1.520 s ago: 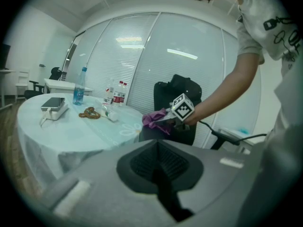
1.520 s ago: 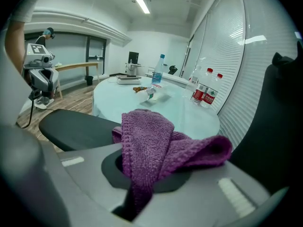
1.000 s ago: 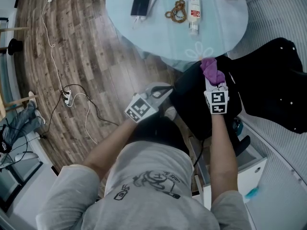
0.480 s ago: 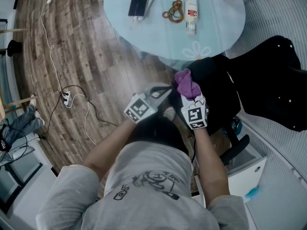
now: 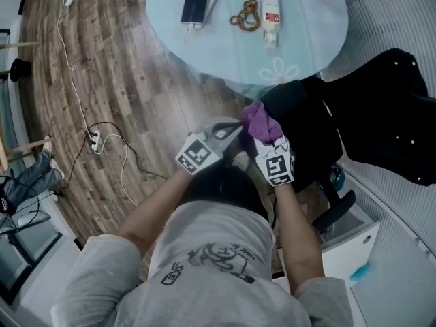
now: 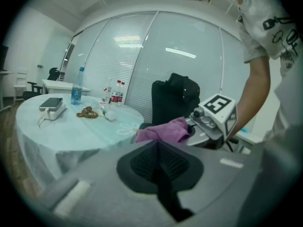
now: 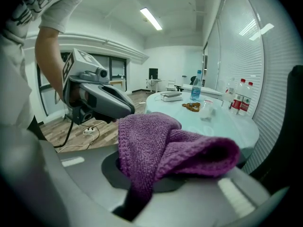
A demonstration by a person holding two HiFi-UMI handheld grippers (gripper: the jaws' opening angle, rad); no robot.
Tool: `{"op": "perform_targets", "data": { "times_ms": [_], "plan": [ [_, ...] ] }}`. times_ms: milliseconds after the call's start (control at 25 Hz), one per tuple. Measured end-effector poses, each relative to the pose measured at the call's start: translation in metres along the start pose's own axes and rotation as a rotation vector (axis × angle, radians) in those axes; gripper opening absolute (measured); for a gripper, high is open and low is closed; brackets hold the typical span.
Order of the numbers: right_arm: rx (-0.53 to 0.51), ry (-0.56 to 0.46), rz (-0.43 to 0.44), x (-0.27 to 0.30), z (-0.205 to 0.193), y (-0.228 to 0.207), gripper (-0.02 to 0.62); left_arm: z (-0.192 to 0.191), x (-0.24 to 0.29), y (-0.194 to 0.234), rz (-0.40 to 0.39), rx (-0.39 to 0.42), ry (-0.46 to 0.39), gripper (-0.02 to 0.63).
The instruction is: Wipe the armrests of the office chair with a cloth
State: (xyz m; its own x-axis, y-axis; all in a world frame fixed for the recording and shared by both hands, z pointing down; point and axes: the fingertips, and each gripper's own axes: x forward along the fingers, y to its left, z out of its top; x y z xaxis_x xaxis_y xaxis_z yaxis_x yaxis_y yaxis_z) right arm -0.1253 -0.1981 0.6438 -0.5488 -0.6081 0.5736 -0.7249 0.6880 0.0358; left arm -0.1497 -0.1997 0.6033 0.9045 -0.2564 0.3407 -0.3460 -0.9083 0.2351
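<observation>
My right gripper (image 5: 263, 133) is shut on a purple knitted cloth (image 5: 261, 120), which bunches over its jaws in the right gripper view (image 7: 163, 145). The cloth hangs at the left edge of the black office chair seat (image 5: 310, 138), just off the tip of my left gripper (image 5: 234, 127). The left gripper's jaws are shut with nothing between them (image 6: 158, 161), and in its view the cloth (image 6: 163, 129) and the right gripper (image 6: 203, 126) sit just ahead. The chair's backrest (image 5: 385, 111) spreads to the right, and one dark armrest (image 5: 338, 211) shows below the seat.
A round glass table (image 5: 204, 53) stands just beyond the chair with a phone (image 5: 197, 3), a string of beads (image 5: 247, 18) and a small bottle (image 5: 271, 12) on it. A power strip (image 5: 94, 138) and cables lie on the wooden floor to the left. A white cabinet (image 5: 355, 244) is at the right.
My right gripper has carried the purple cloth leftward from over the chair seat until it is next to the left gripper's tip. The left gripper has stayed where it was.
</observation>
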Motion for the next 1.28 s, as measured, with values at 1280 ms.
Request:
{"op": "perform_targets", "data": {
  "times_ms": [1280],
  "plan": [
    [0.038,0.193,-0.292,-0.020,-0.041,-0.192,0.031,0.002,-0.002,0.002,0.004,-0.011,-0.013,0.002]
  ]
}}
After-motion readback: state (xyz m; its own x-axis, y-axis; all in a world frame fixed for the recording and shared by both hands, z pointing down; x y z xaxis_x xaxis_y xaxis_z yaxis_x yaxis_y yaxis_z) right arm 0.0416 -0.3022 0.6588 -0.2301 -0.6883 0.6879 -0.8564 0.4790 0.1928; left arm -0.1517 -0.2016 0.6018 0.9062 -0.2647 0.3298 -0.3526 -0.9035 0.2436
